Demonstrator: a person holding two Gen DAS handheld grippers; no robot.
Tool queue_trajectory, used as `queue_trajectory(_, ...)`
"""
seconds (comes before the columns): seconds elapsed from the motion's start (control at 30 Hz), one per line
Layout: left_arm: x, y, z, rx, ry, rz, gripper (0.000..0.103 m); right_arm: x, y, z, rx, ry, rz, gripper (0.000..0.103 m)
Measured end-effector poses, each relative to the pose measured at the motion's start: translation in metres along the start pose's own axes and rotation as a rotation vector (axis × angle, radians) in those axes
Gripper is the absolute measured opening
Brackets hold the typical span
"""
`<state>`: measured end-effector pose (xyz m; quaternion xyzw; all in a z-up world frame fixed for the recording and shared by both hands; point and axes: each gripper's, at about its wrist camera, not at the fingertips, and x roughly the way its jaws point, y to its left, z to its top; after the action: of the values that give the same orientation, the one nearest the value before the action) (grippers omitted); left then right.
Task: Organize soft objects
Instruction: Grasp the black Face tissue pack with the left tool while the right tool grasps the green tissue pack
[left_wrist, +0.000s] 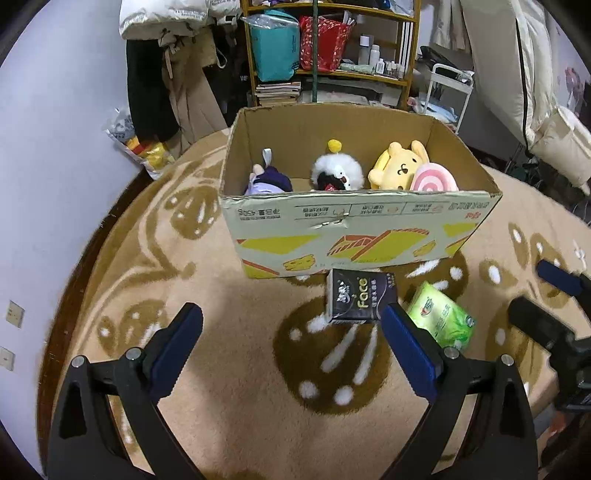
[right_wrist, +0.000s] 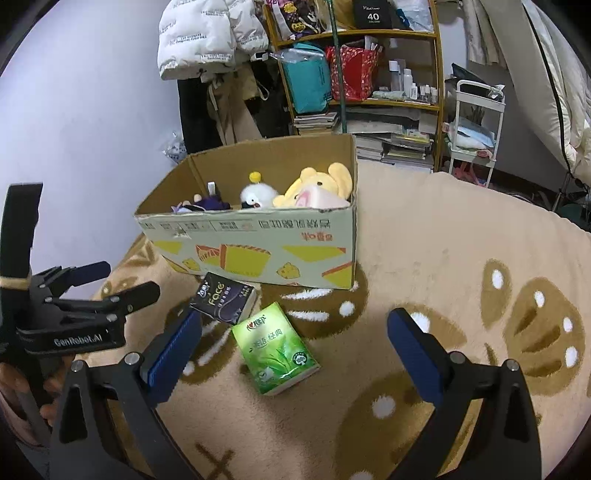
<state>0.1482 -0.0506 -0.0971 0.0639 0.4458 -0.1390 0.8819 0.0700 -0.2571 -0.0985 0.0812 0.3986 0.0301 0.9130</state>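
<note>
Over at ten o'clock, the cardboard box (left_wrist: 354, 229) is sitting on the patterned blanket (left_wrist: 229, 369), already holding the plush toys: a purple doll (left_wrist: 267, 181), then a white fluffy one (left_wrist: 338, 173), then a yellow dog plush (left_wrist: 397, 166) with a pink swirl cushion (left_wrist: 434, 179) leaning on it. Those look sorted. Just in front of the box, two tissue packs are lying out, so the job seems partly done: the black tissue pack (right_wrist: 223, 297) at twelve o'clock, touching the green tissue pack (right_wrist: 275, 349) toward one o'clock. The left gripper (left_wrist: 291, 345) is hovering wide and empty. The right gripper (right_wrist: 295, 349) is also gaping wide, framing the green pack, gripping nothing.
</note>
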Motion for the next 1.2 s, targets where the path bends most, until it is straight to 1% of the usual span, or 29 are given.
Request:
queue_trajectory(0.2, 0.018, 0.005, 0.007, -0.043, 0.024, -0.054, 0.096, 0.019, 0.003, -0.005, -0.033, 0.026, -0.025, 0.103)
queue_trajectory(0.27, 0.024, 0.005, 0.009, -0.049, 0.037, -0.068, 0.096, 0.030, 0.005, -0.009, -0.048, 0.050, -0.035, 0.103)
queue_trajectory(0.5, 0.045, -0.001, 0.006, -0.026, 0.073, -0.085, 0.096, 0.053, 0.008, -0.015, -0.054, 0.106, -0.036, 0.103)
queue_trajectory(0.63, 0.053, -0.006, 0.005, -0.010, 0.082, -0.112, 0.096, 0.064, 0.006, -0.019, -0.043, 0.145, -0.018, 0.103)
queue_trajectory(0.8, 0.063, -0.013, 0.003, 0.002, 0.102, -0.131, 0.096, 0.073, 0.007, -0.022, -0.057, 0.181, -0.025, 0.103)
queue_trajectory(0.9, 0.068, -0.014, 0.003, -0.020, 0.124, -0.171, 0.096, 0.076, 0.008, -0.025, -0.063, 0.192, -0.022, 0.103)
queue_trajectory(1.07, 0.074, -0.015, 0.005, -0.036, 0.132, -0.179, 0.096, 0.082, 0.012, -0.029, -0.073, 0.215, -0.017, 0.103)
queue_trajectory(1.2, 0.079, -0.020, 0.005, -0.008, 0.138, -0.162, 0.096, 0.085, 0.012, -0.032, -0.071, 0.230, -0.021, 0.103)
